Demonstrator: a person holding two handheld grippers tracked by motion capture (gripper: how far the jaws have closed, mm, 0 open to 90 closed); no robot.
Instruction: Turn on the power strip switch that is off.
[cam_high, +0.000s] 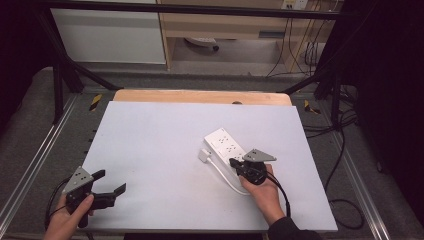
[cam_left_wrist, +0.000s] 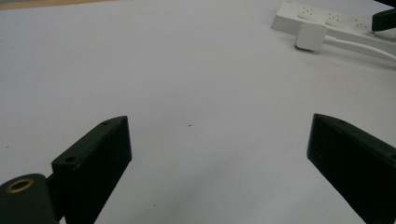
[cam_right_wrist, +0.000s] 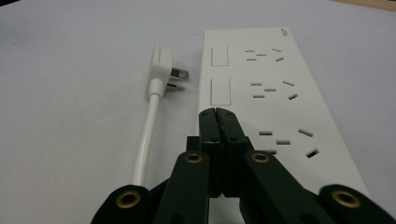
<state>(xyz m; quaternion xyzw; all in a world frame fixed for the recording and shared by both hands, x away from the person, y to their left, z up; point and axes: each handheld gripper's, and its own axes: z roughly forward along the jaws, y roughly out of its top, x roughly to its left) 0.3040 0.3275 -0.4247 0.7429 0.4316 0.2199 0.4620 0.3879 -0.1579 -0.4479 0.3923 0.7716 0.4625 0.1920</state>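
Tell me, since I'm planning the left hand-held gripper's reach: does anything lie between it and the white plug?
Nothing visible does. From the left hand-held gripper, open, bare white table runs to the plug, which lies beside the power strip.

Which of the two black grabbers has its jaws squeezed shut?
The right gripper, resting over the white power strip: its jaws press together with nothing between. The left gripper, near the table's front-left corner, has its jaws spread wide.
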